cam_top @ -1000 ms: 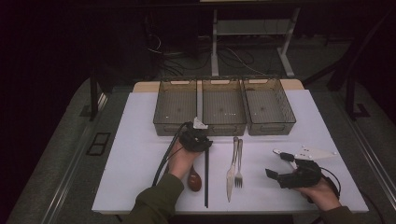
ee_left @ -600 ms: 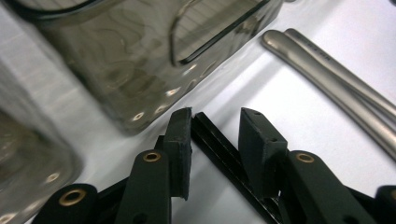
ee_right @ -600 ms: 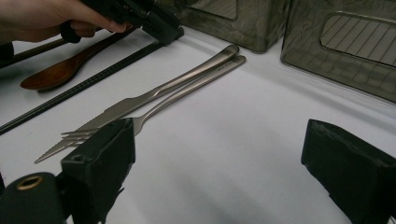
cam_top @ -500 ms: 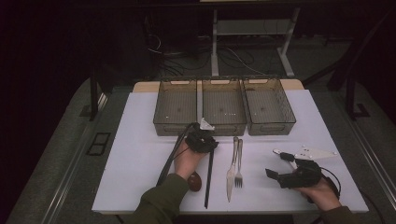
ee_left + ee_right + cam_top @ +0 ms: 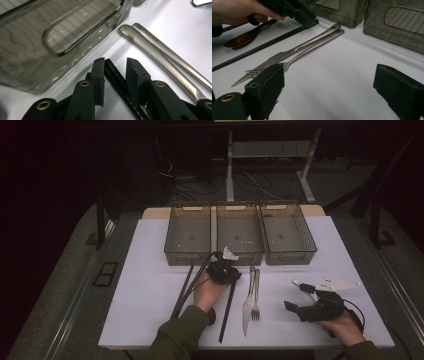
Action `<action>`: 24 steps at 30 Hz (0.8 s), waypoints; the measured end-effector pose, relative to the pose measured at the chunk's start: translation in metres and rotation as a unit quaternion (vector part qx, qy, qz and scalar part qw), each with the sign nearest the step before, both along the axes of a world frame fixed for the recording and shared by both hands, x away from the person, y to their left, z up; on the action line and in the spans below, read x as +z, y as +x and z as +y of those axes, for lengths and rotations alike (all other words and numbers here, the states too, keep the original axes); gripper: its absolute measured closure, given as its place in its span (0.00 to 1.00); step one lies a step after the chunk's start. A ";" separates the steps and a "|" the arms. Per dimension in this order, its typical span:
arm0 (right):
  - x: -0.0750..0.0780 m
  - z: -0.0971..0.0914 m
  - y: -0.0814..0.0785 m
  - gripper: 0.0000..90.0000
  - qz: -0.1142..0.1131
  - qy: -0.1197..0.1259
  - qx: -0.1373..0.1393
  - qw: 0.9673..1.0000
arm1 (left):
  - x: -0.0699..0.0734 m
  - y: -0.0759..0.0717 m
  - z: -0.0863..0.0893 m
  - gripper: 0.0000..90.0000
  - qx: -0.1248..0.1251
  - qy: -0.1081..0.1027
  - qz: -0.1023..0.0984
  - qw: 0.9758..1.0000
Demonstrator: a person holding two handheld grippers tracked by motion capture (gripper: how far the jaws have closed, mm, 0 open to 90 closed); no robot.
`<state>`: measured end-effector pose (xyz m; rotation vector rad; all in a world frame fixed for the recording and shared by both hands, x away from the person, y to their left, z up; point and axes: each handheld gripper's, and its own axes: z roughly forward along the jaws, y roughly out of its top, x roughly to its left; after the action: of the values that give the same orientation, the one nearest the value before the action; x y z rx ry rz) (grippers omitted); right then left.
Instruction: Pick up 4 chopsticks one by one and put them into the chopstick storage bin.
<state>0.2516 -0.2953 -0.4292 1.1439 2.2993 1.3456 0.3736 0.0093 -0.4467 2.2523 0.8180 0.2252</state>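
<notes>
At my white table point(image 5: 150, 290), the left gripper point(image 5: 226, 270) sits low over the far end of a pair of black chopsticks point(image 5: 227, 307), just in front of the middle one of three smoked plastic bins point(image 5: 239, 236). In the left gripper view its two black jaws straddle the chopsticks' point(image 5: 117, 80) tip: the sticks lie flat on the table between the pads, close against the left pad and with a gap to the right one. The jaws have just been closing, but they stand partly apart and I cannot tell whether either pad presses on the sticks — I see no lift, the sticks lie on the white surface.

The chopsticks run from the gripper back toward my edge of the table, just left of a steel knife point(image 5: 248, 300) and fork point(image 5: 256, 296) that lie side by side, handles toward the bins. The right gripper view shows the same row from the side — the left gripper point(image 5: 297, 11) in my hand point(image 5: 237, 10) at the chopsticks' point(image 5: 264, 45) far end, a brown wooden spoon point(image 5: 242, 38) beyond them, the knife point(image 5: 294, 51) and fork point(image 5: 312, 48) nearer.

My right gripper point(image 5: 312, 310) rests at the near right of the table, well apart from the cutlery, beside a white plastic piece point(image 5: 335, 283). Its jaws stand wide apart with nothing but bare table between them.
</notes>
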 end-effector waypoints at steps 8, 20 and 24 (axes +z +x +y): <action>0.000 0.000 0.000 0.11 0.000 0.000 0.000 1.000 | 0.000 -0.001 -0.012 0.76 -0.011 0.000 0.000 1.000; 0.000 0.000 0.000 0.11 0.000 0.001 0.000 1.000 | 0.000 -0.003 -0.021 0.75 -0.021 -0.002 0.004 1.000; 0.000 0.000 0.000 0.11 0.000 0.001 0.000 1.000 | 0.006 -0.006 -0.016 0.70 -0.023 -0.002 0.003 1.000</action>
<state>0.2513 -0.2955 -0.4290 1.1451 2.2990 1.3484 0.3675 -0.0068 -0.4406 2.2670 0.7682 0.1950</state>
